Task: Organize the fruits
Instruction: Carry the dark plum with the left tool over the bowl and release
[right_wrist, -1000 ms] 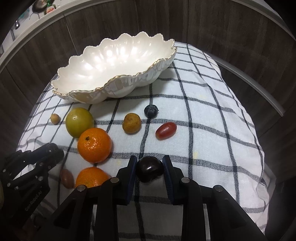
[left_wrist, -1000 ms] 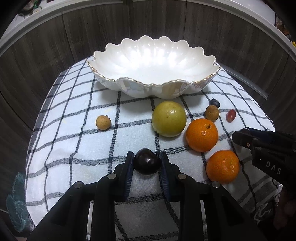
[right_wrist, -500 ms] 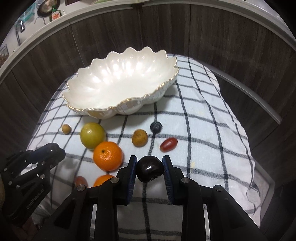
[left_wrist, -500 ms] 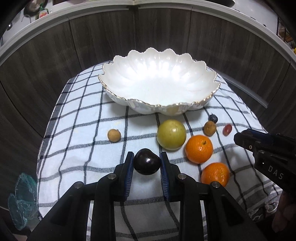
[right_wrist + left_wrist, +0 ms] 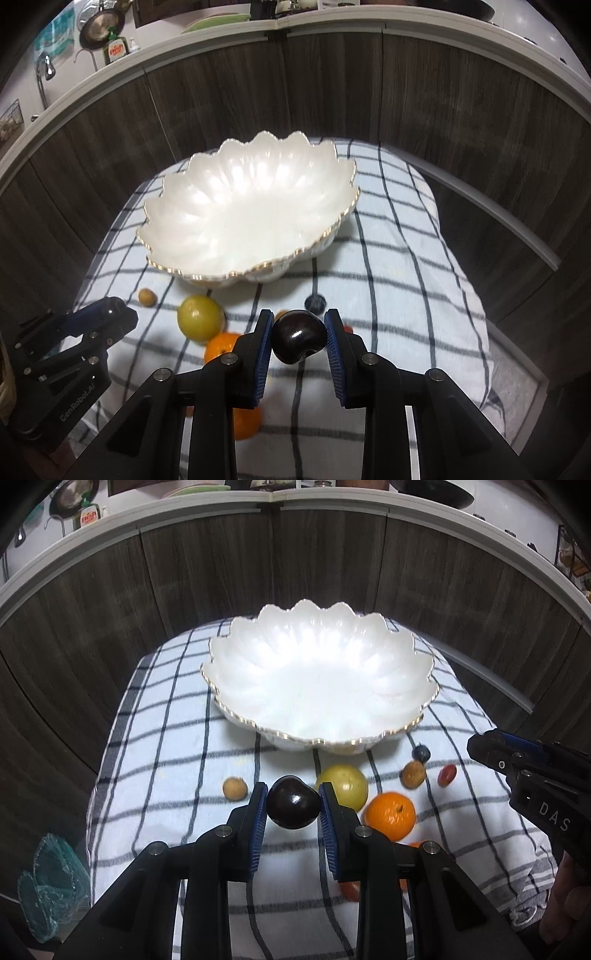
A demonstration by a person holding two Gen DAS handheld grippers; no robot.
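My left matte-black plastic gripper [image 5: 293, 805] has ridged blue pads [image 5: 258, 827] and silver screws. My right matte-black plastic gripper [image 5: 298, 338] matches it, stamped "DAS" in white; bare skin of my right hand [image 5: 565, 912] shows.

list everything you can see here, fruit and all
bowl: 1, white with gold scalloped rim, far middle of cloth, nothing in it
checked cloth: 1, white with dark lines, under everything
dark plum: 2, near-black, one in each claw
green fruit: 1, yellow-green, before the bowl
orange: 2, right of green fruit
brown fruit: 2, small, either side of green fruit
blue berry: 1, beside bowl
red grape: 1, rightmost
mesh bag: 1, green, lower left
left claw: shut on a plum
right claw: shut on a plum
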